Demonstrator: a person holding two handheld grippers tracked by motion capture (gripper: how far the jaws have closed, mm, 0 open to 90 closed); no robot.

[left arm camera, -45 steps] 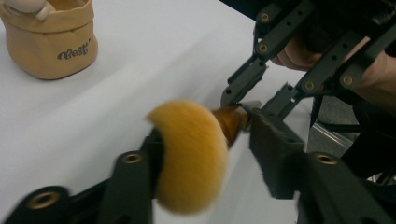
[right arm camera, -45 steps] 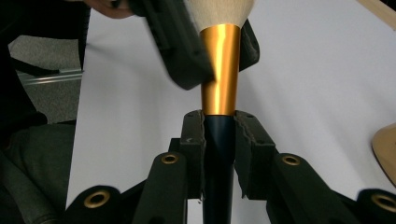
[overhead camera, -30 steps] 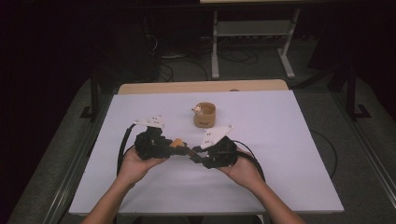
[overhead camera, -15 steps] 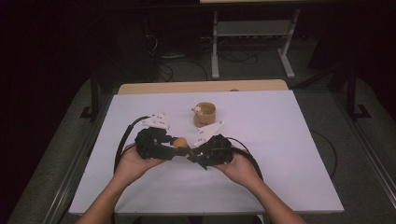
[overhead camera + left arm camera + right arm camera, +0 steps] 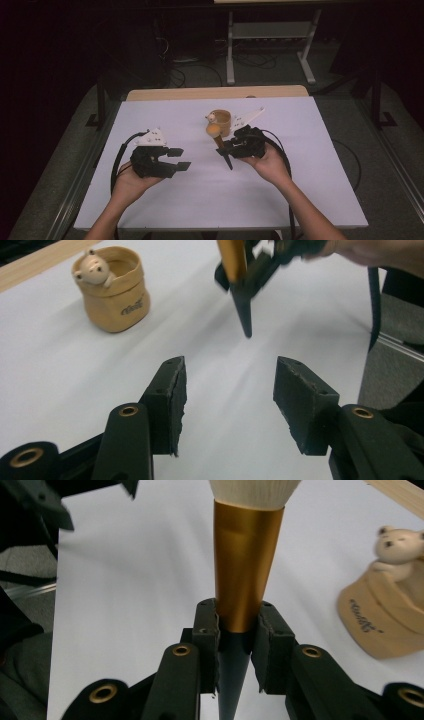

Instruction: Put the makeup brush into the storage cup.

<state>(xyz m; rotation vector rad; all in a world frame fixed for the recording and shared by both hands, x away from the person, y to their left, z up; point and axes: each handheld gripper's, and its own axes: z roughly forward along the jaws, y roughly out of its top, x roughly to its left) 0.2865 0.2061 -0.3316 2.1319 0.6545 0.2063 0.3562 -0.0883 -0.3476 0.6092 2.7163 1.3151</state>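
High view. White table point(image 5: 300, 200). Small tan pouch point(image 5: 220, 120) stands upright near the far middle, a little bear figure on its rim. Right gripper point(image 5: 227, 150) sits just on the near side of the pouch, clamped on a brush point(image 5: 218, 142): pale round head up by the pouch, gold ferrule, dark pointed handle toward the person. Brush axis runs roughly near-to-far, tilted. Left gripper point(image 5: 180, 159) lies well left of the brush, jaws apart, nothing between them, pointing right. Right hand is clearly the nearer one to the pouch.

Left gripper view. Own jaws spread wide over bare table. Pouch point(image 5: 112, 290) ahead and to the left; brush point(image 5: 235, 265) ahead, held by the other gripper, dark tip down. Dark script on the pouch front, too blurred to read.

Right gripper view. Jaws closed on the brush point(image 5: 245, 570) where ferrule meets handle; bristles lead forward. Pouch point(image 5: 385, 625) off to the right, close. Script printed on it again, illegible.

Judgement: if the brush goes into the pouch, the move is a short swing toward it, and the head may enter first.
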